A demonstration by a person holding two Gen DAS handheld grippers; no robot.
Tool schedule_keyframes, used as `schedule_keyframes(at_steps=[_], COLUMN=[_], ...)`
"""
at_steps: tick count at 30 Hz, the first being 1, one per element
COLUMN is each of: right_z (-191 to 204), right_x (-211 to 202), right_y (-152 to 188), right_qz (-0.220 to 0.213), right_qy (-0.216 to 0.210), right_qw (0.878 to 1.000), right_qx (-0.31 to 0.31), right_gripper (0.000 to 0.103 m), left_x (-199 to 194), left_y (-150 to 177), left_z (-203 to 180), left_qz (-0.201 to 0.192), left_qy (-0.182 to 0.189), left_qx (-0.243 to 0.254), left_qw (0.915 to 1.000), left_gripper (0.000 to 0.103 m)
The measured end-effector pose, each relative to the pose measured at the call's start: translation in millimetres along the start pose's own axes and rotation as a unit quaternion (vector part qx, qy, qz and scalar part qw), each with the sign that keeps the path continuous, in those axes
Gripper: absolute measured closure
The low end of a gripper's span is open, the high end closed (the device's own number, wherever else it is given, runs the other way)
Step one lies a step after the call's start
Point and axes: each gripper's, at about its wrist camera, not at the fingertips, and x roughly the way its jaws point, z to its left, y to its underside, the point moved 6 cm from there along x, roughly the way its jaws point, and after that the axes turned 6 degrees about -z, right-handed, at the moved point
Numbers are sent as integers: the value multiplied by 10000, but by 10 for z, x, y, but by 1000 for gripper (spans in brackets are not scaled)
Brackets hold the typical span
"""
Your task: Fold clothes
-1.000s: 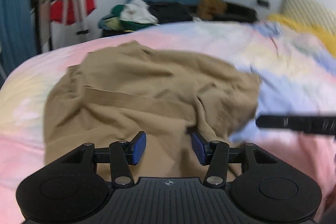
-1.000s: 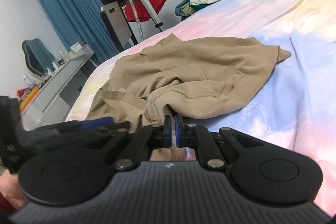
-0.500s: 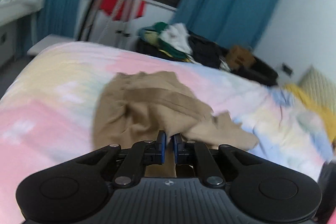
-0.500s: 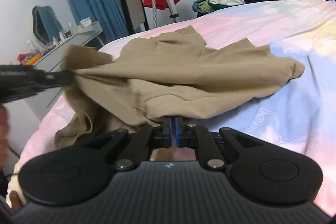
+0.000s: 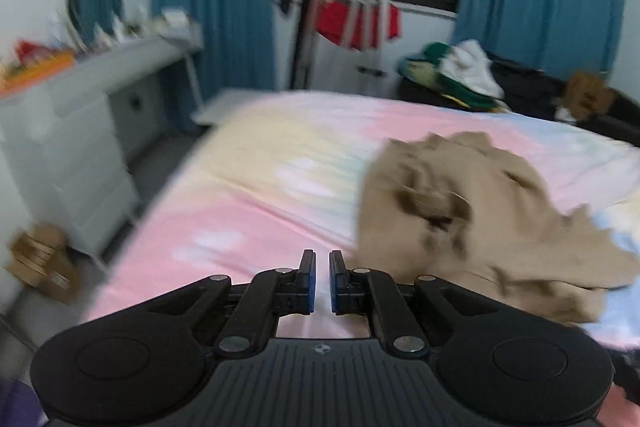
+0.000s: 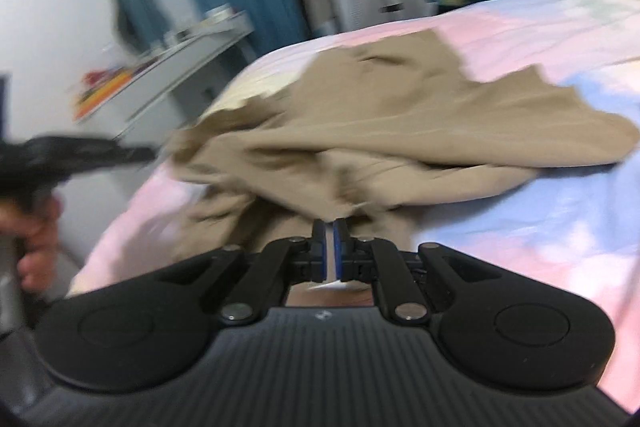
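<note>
Left gripper (image 5: 321,277) shows its jaws nearly together with only bedsheet (image 5: 248,195) between them; whether cloth is pinched is unclear, the tan garment (image 5: 472,219) bunched right. Right gripper (image 6: 330,245) is clamped on the garment's near edge. Judged: spreading step; next, pull apart and flatten.

Crumpled tan cotton garment (image 5: 480,219) lies on pastel tie-dye bed (image 5: 260,187), right of left claw (image 5: 320,283); grey worktop (image 5: 100,67) left of bed.
</note>
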Motion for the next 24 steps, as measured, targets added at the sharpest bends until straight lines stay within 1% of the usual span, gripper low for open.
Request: schedule_keyframes(at_steps=[1, 2, 3, 4, 5, 7, 9, 11, 12, 13, 14, 15, 17, 18, 19, 20, 22, 24], right_z=[84, 167, 246, 333, 400, 537, 637, 717, 750, 783, 793, 802, 781, 764, 734, 689, 562, 455], right_x=[32, 63, 92, 120, 139, 186, 263, 385, 423, 460, 467, 472, 349, 264, 157, 80, -61, -170], right_y=[35, 70, 104, 138, 150, 170, 190, 240, 297, 355, 413, 470, 506, 503, 494, 492, 487, 522], right_qz=[79, 157, 206, 201, 167, 120, 92, 200, 339, 479, 597, 714, 766, 741, 717, 747, 832, 864], right_qy=[-151, -302, -433, -541, -601, -758, -907, -1029, -1048, -1065, -996, -925, -846, -758, -574, -430, -185, -22], right_qw=[9998, 9992, 9983, 9974, 9966, 9942, 9916, 9888, 9870, 9849, 9838, 9825, 9837, 9852, 9871, 9890, 9927, 9949], right_qx=[-113, -227, -327, -436, -540, -756, -923, -1063, -1171, -1279, -1367, -1453, -1391, -1349, -1309, -1201, -857, -512], right_gripper=[90, 69, 58, 45, 43, 43, 44, 44, 45, 56, 81, 86, 90, 91, 91, 91, 91, 91], left_x=[-23, -51, -79, -108, -137, -182, -178, -176, -176, -176, -177, -179, -202, -217, -231, -244, -234, -193], left_y=[-28, -69, -109, -139, -155, -171, -133, -94, -74, -53, -33, -12, 58, 98, 136, 173, 283, 415], left_z=[5, 9, 12, -10, -61, -171, -310, -449, -517, -586, -654, -722, -895, -988, -1094, -1213, -1459, -1688], left_qz=[-93, -189, -285, -357, -402, -465, -442, -419, -407, -395, -382, -370, -400, -424, -433, -427, -344, -222], left_qy=[-62, 25, 112, 250, 441, 812, 1149, 1484, 1651, 1817, 1983, 2148, 2431, 2562, 2717, 2895, 3186, 3403], left_qx=[39, -32, -103, -138, -135, -94, 57, 208, 283, 358, 434, 509, 874, 1094, 1357, 1668, 2318, 2953], left_qw=[9999, 9998, 9995, 9990, 9981, 9956, 9924, 9878, 9850, 9819, 9784, 9746, 9652, 9595, 9518, 9416, 9185, 8925], left_gripper=[94, 91, 85, 81, 81, 75, 72, 71, 70, 70, 70, 70, 69, 69, 68, 68, 67, 67])
